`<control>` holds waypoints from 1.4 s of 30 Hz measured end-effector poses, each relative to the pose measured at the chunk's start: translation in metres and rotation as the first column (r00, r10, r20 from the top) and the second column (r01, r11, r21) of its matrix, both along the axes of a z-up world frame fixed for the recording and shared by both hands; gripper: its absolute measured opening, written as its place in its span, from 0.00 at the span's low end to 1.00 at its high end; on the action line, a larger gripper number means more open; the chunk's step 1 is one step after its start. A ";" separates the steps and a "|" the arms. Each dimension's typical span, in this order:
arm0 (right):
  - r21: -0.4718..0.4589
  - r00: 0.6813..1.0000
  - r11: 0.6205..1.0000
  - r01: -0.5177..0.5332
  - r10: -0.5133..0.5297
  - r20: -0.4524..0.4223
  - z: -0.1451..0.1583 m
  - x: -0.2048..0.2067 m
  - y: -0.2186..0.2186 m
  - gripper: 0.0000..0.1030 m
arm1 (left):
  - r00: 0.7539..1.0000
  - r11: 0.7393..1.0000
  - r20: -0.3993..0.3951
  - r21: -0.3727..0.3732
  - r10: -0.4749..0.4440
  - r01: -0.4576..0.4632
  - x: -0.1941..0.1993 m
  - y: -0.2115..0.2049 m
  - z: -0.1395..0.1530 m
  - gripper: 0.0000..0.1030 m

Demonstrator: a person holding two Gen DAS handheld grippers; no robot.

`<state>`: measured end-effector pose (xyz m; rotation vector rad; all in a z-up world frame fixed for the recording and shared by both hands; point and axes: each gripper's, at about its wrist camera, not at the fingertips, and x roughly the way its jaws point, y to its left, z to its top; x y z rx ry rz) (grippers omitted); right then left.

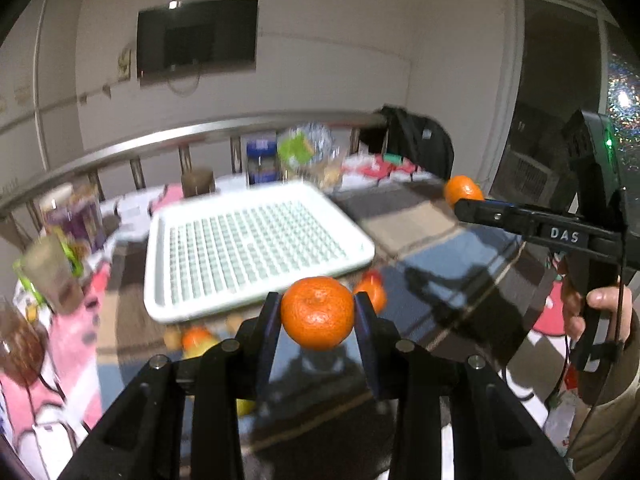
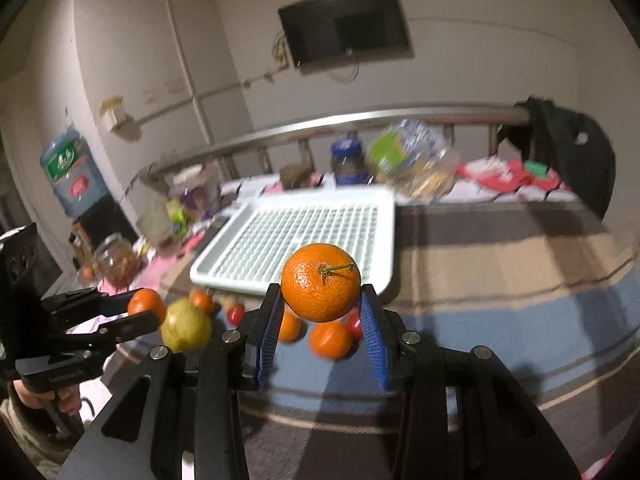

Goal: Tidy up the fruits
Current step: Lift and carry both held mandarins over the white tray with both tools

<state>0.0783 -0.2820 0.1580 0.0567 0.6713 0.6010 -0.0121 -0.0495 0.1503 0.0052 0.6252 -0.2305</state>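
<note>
Dimpled round mandarin [image 1: 317,312], slotted tray [image 1: 256,248]

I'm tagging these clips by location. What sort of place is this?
Probably a lived-in home room: a black wall-mounted television, a blue water-dispenser bottle, and a cluttered blanket-covered table with food jars.

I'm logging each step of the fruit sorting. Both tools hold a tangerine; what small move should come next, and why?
Probably carry the left tool forward over the white tray and release its tangerine there: the tray looks empty and lies just ahead, while the right tool also grips a tangerine.
</note>
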 end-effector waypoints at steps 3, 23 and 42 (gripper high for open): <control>0.042 0.999 0.999 -0.023 0.022 0.024 0.029 0.003 -0.010 0.36 | 0.998 1.000 0.057 0.024 0.002 -0.004 0.005 0.001 0.024 0.38; -0.126 0.994 0.988 -0.093 0.085 -0.063 0.032 0.127 0.106 0.36 | 0.975 0.989 -0.164 -0.002 0.148 -0.150 0.187 0.060 0.018 0.38; -0.328 0.925 0.940 -0.097 -0.037 -0.379 -0.111 0.251 0.170 0.36 | 0.834 0.976 -0.523 -0.021 0.174 -0.217 0.291 0.078 -0.108 0.38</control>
